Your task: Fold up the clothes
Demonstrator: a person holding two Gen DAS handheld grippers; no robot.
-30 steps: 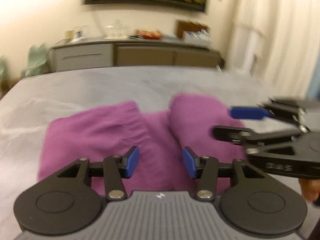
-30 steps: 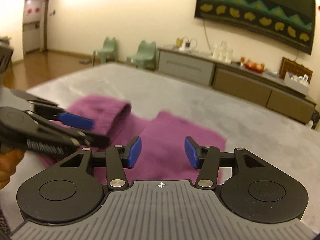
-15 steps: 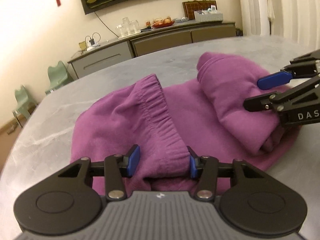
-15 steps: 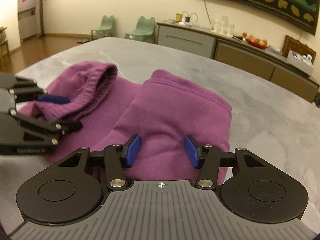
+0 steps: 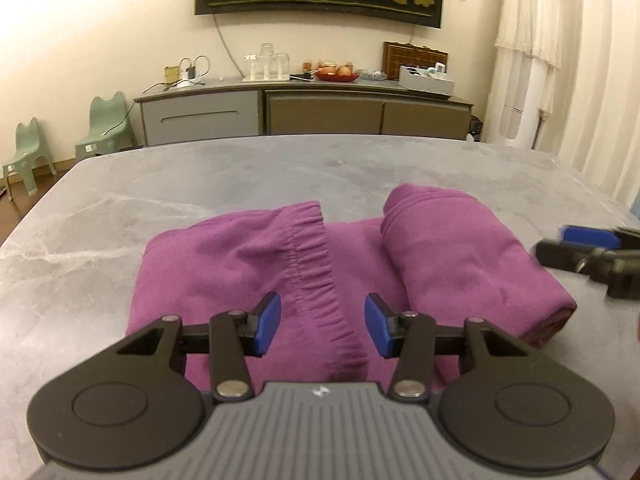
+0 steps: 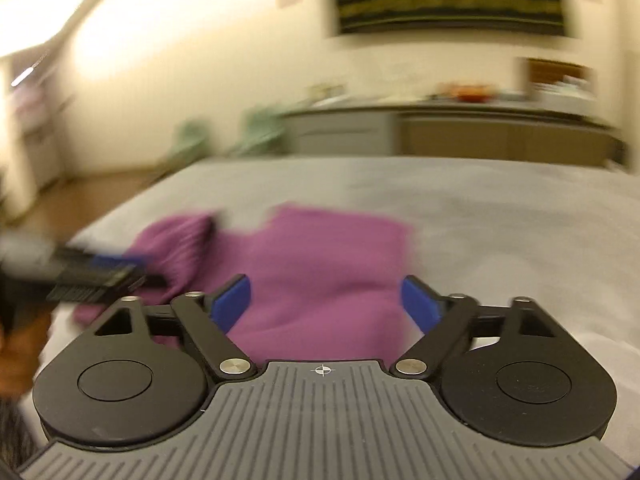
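Purple garment [image 5: 280, 264] lies folded on the grey marbled surface [image 5: 120, 200], elastic waistband up on one side, a rolled fold [image 5: 460, 256] on the other; my left tongs [image 5: 322, 324] hover over the waistband, part open, pads clear of cloth, nothing gripped; my right tongs [image 6: 326, 300] are opening wide above the fold, nothing between them; that view is blurred.

We see our left gripper [image 5: 322, 330] as a grey ribbed body between two round black discs, with black link arms, silver screws and blue pads [image 5: 267, 323] — a small white mark sits at the body's front edge. Our right gripper [image 6: 326, 304] looks the same, its mark a white crosshair.
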